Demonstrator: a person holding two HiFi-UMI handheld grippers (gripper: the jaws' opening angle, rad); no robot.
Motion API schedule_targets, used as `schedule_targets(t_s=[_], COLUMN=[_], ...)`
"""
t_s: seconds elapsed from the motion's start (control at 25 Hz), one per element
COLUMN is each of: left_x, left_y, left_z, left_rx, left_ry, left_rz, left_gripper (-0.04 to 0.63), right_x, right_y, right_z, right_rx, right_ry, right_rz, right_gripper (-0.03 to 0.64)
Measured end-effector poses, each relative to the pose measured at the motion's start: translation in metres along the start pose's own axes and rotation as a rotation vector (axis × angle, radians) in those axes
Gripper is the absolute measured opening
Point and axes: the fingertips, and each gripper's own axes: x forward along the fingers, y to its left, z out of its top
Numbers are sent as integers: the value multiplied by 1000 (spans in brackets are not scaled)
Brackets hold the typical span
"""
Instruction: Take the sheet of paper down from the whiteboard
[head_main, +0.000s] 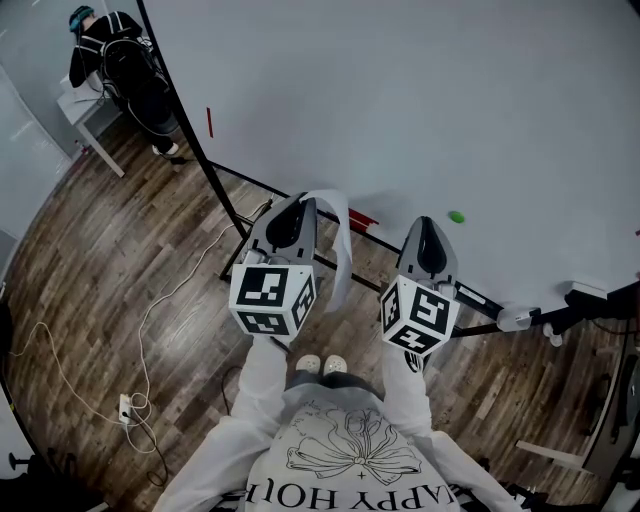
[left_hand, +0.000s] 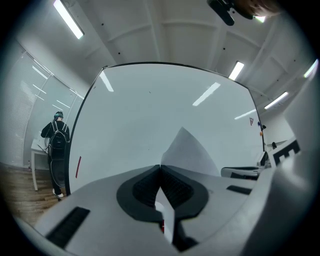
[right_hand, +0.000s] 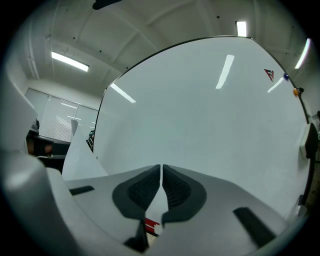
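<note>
Left claw (left_hand: 160, 168) pinches the sheet of paper (left_hand: 189, 150) before the whiteboard (left_hand: 150, 105); right claw (right_hand: 161, 168) pressed together, empty

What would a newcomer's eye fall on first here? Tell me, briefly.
The big whiteboard fills the view ahead. In front of it the left gripper is shut on a curled paper that hangs between the two grippers, and the right gripper beside it is shut and empty. A green dot sits low on the board, and a person stands beyond its left edge.
</note>
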Motion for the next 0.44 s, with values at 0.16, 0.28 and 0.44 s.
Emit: schedule_targets(t_s=[0.16,0.28,0.44], left_x=[0,0,1], left_y=[1,0,-2], left_z=[0,-1,-1], left_rx=[-1,-2,-2], left_ry=[-1,0,-2], left_rz=[0,-1,-4], left_gripper=[5,5,5], right_x=[0,0,0], right_y=[1,1,0], right_z=[1,2,2], right_rx=[-6,-10,-11], right_ry=[-2,-3,-5], right_rz=[-2,-4,-5], right_gripper=[14,12,11])
